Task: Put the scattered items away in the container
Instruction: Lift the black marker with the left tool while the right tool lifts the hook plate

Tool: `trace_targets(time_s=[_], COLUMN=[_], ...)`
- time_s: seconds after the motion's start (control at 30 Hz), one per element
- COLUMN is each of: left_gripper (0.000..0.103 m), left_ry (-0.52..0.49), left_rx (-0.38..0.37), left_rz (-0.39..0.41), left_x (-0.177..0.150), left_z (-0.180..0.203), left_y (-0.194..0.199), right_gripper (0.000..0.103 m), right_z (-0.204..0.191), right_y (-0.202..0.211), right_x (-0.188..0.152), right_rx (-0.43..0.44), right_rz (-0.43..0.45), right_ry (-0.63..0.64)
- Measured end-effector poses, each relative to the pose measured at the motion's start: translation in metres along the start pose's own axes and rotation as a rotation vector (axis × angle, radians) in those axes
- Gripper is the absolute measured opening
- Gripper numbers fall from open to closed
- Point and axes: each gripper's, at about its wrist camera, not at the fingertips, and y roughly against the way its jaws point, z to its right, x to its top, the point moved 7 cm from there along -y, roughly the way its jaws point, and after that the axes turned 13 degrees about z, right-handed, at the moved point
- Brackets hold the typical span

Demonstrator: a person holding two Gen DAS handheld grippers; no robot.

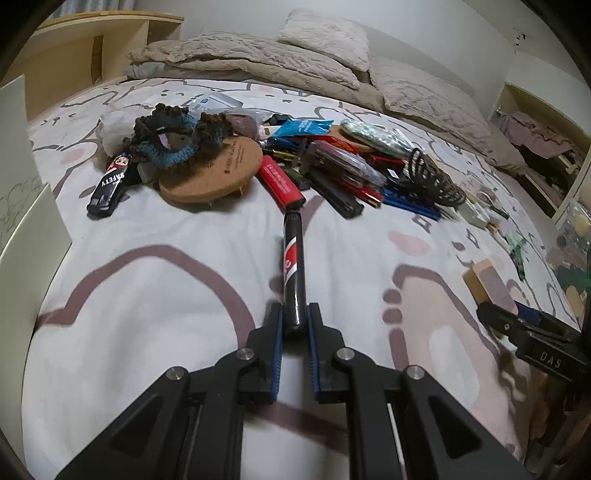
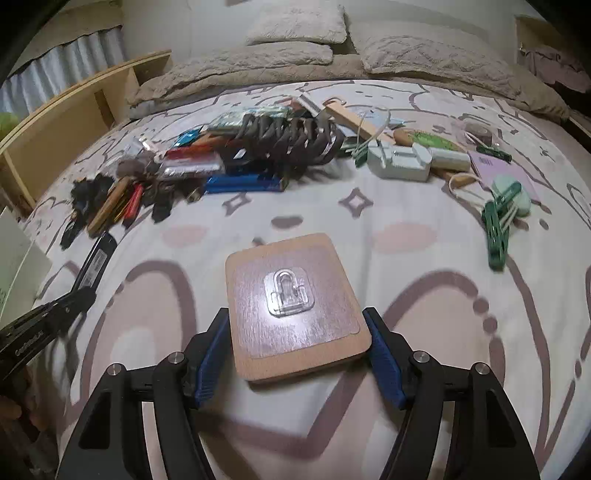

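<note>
My left gripper [image 1: 295, 314] is shut on the lower end of a black marker [image 1: 293, 254] with a red and white label, which juts forward above the patterned bedspread [image 1: 147, 295]. From the right wrist view that marker [image 2: 94, 262] shows at the left edge in the same gripper [image 2: 62, 306]. My right gripper [image 2: 295, 317] has its blue pads against both sides of a square wooden block [image 2: 255, 295] with a clear plastic hook [image 2: 288, 291] stuck on top. The block [image 1: 484, 280] also shows at the right of the left wrist view. White box walls [image 1: 26, 229] stand at the left.
A pile of scattered items lies across the bed: a round cork mat [image 1: 210, 170], a crocheted piece [image 1: 173, 140], a red case [image 1: 280, 181], a dark coiled holder [image 2: 291, 136], a white device [image 2: 399, 160] and green clips [image 2: 496, 232]. Pillows [image 2: 295, 22] lie behind, a wooden shelf [image 2: 74, 99] left.
</note>
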Motion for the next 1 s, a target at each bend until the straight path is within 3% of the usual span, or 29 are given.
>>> trace_targets(time_s=[0.5, 0.57, 0.6, 0.67, 0.77, 1.0], left_gripper=[0.012, 0.012, 0.012, 0.012, 0.012, 0.013], left_ry=[-0.047, -0.037, -0.033, -0.024, -0.02, 0.005], left_rx=[-0.044, -0.051, -0.052, -0.056, -0.056, -0.062], left_rz=[0.0, -0.003, -0.004, -0.006, -0.012, -0.031], left_x=[-0.027, -0.029, -0.029, -0.03, -0.03, -0.028], left_z=[0.014, 0.013, 0.012, 0.012, 0.012, 0.009], left_y=[0.038, 0.04, 0.04, 0.04, 0.04, 0.036], right_gripper=[0.064, 0.076, 0.091, 0.102, 0.103, 0.103], right_z=[-0.012, -0.012, -0.013, -0.015, -0.015, -0.003], right_y=[0.041, 0.039, 0.038, 0.033, 0.022, -0.001], right_x=[-0.031, -0.031, -0.03, -0.03, -0.029, -0.008], right_rx=[-0.001, 0.005, 0.005, -0.032, -0.085, -0.099], right_rz=[0.01, -0.003, -0.012, -0.038, -0.081, -0.083], right_ry=[-0.003, -0.007, -0.003, 0.028, 0.066, 0.016])
